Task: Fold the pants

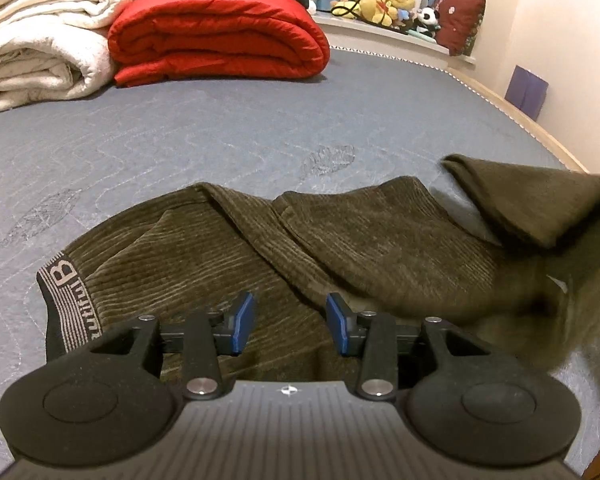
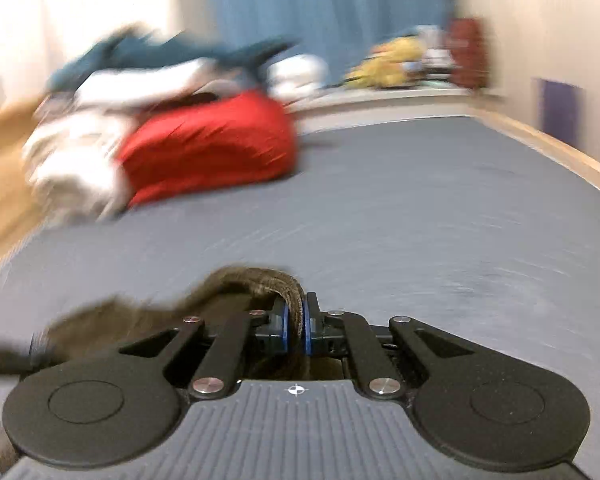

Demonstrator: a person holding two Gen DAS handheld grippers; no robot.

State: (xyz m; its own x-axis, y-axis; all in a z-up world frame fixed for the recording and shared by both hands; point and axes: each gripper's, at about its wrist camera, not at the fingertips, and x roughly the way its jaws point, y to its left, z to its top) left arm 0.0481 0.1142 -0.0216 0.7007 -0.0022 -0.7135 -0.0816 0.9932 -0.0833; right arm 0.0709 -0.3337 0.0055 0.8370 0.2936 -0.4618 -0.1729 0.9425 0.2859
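Olive-brown corduroy pants [image 1: 340, 248] lie crumpled on the grey-blue mattress [image 1: 220, 128]. Their black and grey waistband [image 1: 62, 304] is at the left. My left gripper [image 1: 290, 326] is open and empty just above the pants, its blue pads [image 1: 242, 322] apart. At the right of the left wrist view, a part of the pants [image 1: 540, 204] is lifted off the mattress. In the blurred right wrist view, my right gripper [image 2: 296, 328] is shut on a bunched fold of the pants [image 2: 260, 280], held above the mattress [image 2: 420, 208].
A folded red quilt [image 1: 220, 36] and white blankets [image 1: 40, 40] are stacked at the far left of the mattress. Stuffed toys [image 1: 384, 2] and a dark red cushion [image 1: 460, 20] sit on a ledge beyond. A wooden bed edge [image 1: 540, 128] and wall run along the right.
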